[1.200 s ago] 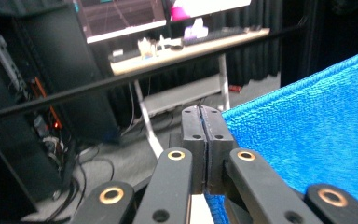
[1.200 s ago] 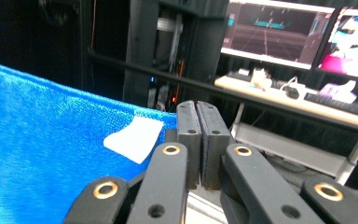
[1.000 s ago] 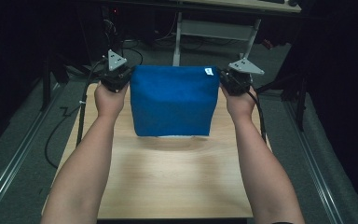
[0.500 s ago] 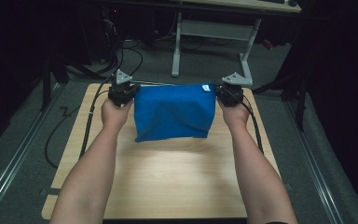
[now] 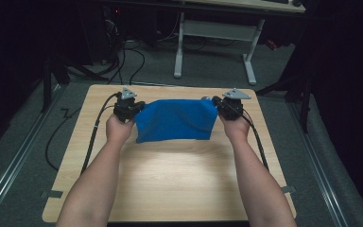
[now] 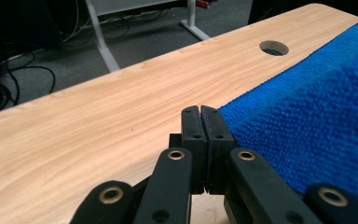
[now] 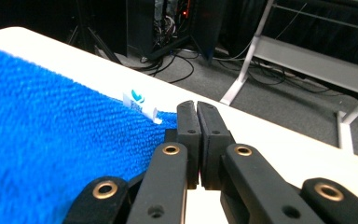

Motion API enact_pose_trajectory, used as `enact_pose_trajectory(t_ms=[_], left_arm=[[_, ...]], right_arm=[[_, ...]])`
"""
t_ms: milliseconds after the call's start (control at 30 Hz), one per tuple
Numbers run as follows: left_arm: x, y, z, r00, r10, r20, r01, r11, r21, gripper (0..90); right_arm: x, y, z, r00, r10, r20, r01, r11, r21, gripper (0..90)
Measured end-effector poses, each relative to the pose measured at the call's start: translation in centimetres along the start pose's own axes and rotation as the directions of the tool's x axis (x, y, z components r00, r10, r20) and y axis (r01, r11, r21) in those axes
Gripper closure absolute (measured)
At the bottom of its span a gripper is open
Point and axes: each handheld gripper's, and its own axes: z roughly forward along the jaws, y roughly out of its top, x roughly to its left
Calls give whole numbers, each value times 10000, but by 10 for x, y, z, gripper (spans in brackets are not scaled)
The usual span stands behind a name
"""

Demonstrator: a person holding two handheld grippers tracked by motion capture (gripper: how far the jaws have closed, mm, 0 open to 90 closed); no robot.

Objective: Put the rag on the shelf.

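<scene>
blue towel [image 5: 176, 120] is hanging stretched between the two grippers over the far half of the wooden surface [image 5: 170, 179], its lower edge reaching the wood. left gripper [image 5: 128, 108] is pinching the towel's left top corner; in the left gripper view its fingers [image 6: 195, 128] are pressing together with the cloth [image 6: 307, 126] running off beside them. right gripper [image 5: 230, 107] is pinching the right top corner, fingers [image 7: 188, 128] closing tight on the cloth by a small white tag [image 7: 140, 103]. both hands are holding level with each other. round hole [image 6: 273, 47] is sitting in the surface beyond the towel.
</scene>
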Motion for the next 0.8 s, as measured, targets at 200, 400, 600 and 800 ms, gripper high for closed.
enact_pose_trajectory(t_ms=[200,400,600,800], left_arm=[[-3,-10,3,9998,-111,135,109,9998,170,895],[-8,-19,6,9994,-82,341,65,9987,497,895],[-14,-28,9,9986,-175,499,151,9987,480,895],[-15,-35,14,9977,-289,619,240,9967,772,894]], right_arm=[[3,-14,1,9999,116,-119,-114,9998,189,893],[4,-28,5,9995,250,-182,-242,9987,438,894],[6,-37,5,9995,266,-183,-256,9983,525,893],[8,-51,5,9996,212,-170,-196,9959,887,893]])
